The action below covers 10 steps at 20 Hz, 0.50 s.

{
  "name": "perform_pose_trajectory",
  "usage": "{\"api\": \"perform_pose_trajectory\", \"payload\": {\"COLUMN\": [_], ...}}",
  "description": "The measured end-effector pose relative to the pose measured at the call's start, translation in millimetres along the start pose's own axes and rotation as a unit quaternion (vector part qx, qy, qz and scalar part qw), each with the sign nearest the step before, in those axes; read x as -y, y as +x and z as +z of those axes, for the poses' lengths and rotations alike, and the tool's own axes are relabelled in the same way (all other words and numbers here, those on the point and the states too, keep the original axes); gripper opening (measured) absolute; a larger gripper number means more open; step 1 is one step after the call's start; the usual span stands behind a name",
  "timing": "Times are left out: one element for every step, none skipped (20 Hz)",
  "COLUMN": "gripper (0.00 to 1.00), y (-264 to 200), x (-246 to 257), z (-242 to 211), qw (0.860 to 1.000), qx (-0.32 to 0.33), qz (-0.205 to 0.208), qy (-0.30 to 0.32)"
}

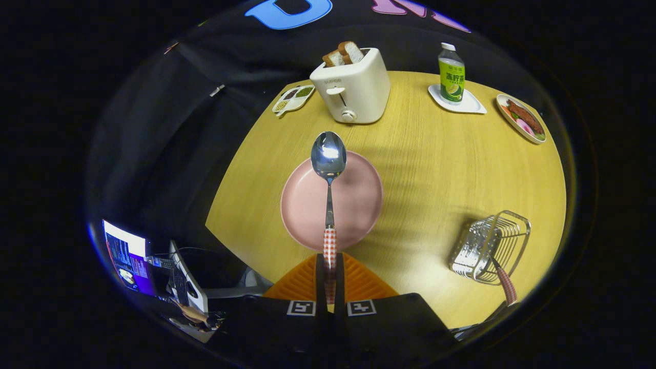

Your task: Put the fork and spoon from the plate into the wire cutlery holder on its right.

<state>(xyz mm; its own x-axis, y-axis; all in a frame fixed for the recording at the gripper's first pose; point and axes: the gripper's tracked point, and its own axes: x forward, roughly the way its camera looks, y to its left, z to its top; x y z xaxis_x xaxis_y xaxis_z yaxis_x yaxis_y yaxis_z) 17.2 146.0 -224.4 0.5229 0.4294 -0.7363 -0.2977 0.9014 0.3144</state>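
Jaws pinched together at the bottom centre of the frame clamp the checked handle of the spoon (328,169), the gripper (329,277) carrying it lifted above the round pink plate (307,205) in mid-frame. At lower right sits the wire cutlery holder (489,246), a shiny basket of thin bent rods, with what looks like the fork (505,282) already in it, its checked handle poking out. Judging by the grip so far back, the long polished spoon could pivot or slip during the swing rightward, or its bowl could snag a rod. Smooth wood-grain worktop (435,169) lies beneath.
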Motion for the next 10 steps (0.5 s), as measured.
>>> {"api": "perform_pose_trajectory", "payload": {"gripper": [0.07,0.07,0.08,0.08,0.08,0.08,0.07,0.08,0.08,0.08], "y": [-14,-28,-42,-54,-66,-79,-91,-100,-111,-121], "x": [3,7,13,20,29,39,48,55,64,74], "z": [-3,-3,-3,-2,-1,2,3,3,2,-2], "qw": [1.0,1.0,1.0,1.0,1.0,0.999,0.999,0.999,0.998,0.998], "qx": [-0.001,0.001,0.003,0.004,0.005,0.008,0.009,0.006,0.0,-0.013], "qz": [0.001,0.001,-0.001,-0.007,-0.016,-0.027,-0.035,-0.04,-0.046,-0.053], "qy": [0.008,0.018,0.023,0.023,0.021,0.02,0.023,0.027,0.031,0.03]}}
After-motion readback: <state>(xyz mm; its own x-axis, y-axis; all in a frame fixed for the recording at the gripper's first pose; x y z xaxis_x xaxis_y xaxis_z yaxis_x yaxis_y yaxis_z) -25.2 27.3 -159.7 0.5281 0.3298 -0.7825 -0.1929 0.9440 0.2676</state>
